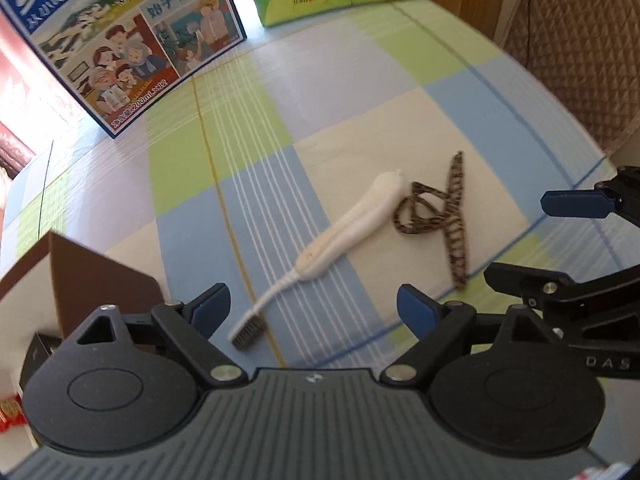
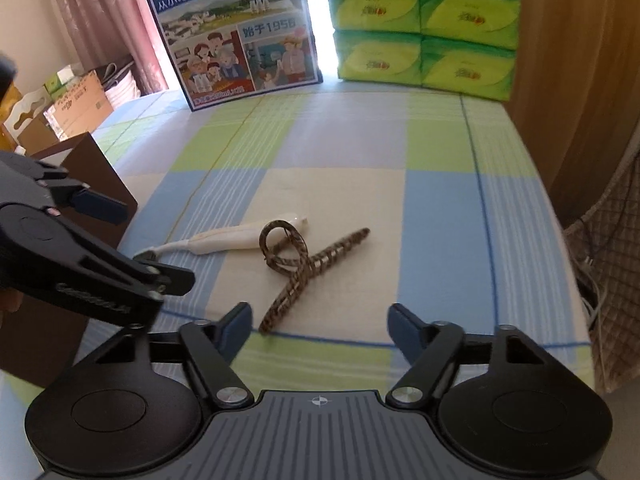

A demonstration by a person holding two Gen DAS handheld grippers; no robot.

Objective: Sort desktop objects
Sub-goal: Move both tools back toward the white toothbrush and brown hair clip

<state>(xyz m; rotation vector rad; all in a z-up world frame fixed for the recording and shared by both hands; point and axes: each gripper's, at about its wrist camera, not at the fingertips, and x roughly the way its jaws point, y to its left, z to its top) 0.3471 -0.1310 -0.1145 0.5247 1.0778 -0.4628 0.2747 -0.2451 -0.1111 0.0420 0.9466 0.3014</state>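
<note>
Hovering over the checked cloth of the desk [image 2: 440, 216], you have both grippers released and empty: the left gripper [image 1: 314, 312] has its jaws spread wide, and the right gripper [image 2: 320, 328] is just as wide.

Two things wait to be sorted. The white toothbrush [image 1: 348, 228] lies on a slant, its bristle head toward 7 o'clock in the left wrist view, just ahead of the left jaws. The brown patterned hair clip [image 2: 296, 264] lies just beside the toothbrush handle, at about 3 o'clock from it in the left view, its looped end close against the handle; whether they touch I cannot tell.

The brown box [image 1: 100, 280] at 9 o'clock looks like the likely place to put things, though that is only my guess.

For the step in hand, take the toothbrush with the left. Come down over the thick part of the handle, not the thin neck, with the jaws set across its width. Keep clear of the clip's loop so you do not drag it along. Close only once both pads sit low beside the handle, since it is smooth, rounded and may roll.
</note>
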